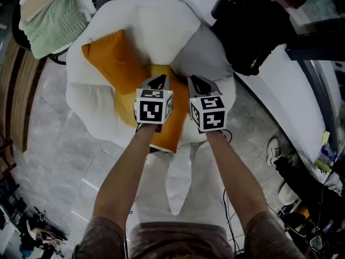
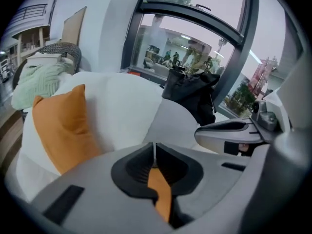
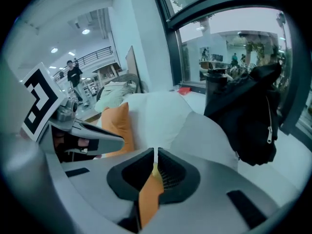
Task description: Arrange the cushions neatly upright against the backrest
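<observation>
Two orange cushions and a grey one are on a white armchair (image 1: pixel 91 107). One orange cushion (image 1: pixel 110 61) leans upright against the backrest at the left, also visible in the left gripper view (image 2: pixel 61 130). The second orange cushion (image 1: pixel 173 124) is over the seat's front, held by both grippers. My left gripper (image 1: pixel 157 81) is shut on its fabric (image 2: pixel 161 191). My right gripper (image 1: pixel 198 83) is shut on the same cushion's edge (image 3: pixel 150 194). The grey cushion (image 1: pixel 207 53) rests against the backrest at the right.
A black bag (image 1: pixel 248 26) lies on the white ledge right of the chair. A green blanket (image 1: pixel 54 20) is piled on a wicker seat at the back left. Shoes and cables (image 1: pixel 280 155) lie on the tiled floor to the right.
</observation>
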{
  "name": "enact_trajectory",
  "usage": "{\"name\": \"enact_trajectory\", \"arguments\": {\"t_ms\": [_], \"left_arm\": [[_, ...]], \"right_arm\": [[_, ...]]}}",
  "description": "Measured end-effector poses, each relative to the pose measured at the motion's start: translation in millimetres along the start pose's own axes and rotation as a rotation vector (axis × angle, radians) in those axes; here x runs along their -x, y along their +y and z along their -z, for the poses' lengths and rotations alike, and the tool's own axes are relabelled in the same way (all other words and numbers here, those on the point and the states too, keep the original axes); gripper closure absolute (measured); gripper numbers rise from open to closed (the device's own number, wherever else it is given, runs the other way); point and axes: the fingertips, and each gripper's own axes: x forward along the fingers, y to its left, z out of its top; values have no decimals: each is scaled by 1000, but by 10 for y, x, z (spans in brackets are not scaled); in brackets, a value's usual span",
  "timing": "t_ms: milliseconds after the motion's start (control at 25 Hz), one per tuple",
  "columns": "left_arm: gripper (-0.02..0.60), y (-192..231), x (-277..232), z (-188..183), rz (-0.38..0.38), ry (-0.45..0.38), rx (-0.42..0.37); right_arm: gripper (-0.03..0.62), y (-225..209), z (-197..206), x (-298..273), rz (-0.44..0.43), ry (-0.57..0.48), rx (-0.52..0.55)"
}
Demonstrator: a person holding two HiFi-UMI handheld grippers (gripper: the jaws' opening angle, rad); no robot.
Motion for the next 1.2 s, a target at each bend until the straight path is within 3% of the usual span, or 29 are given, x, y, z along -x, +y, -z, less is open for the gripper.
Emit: {"name": "enact_trajectory", "arguments": {"t_ms": [280, 400, 720, 920, 1200], "left_arm": [[511, -198, -187, 494, 38, 82, -31], [498, -168, -278, 899, 38, 133, -27], [461, -23, -529, 1869, 23, 260, -14], [456, -16, -654, 1946, 32, 217, 15], [470, -9, -689, 1982, 41, 236, 52]], "right_arm": [[560, 33, 757, 20, -15, 86, -99], [500, 100, 1161, -39, -17, 139, -124], [479, 292, 2105, -259, -48, 275, -172], [479, 257, 2257, -384, -37, 259, -203], [480, 261, 2287, -434, -35, 255, -219]]}}
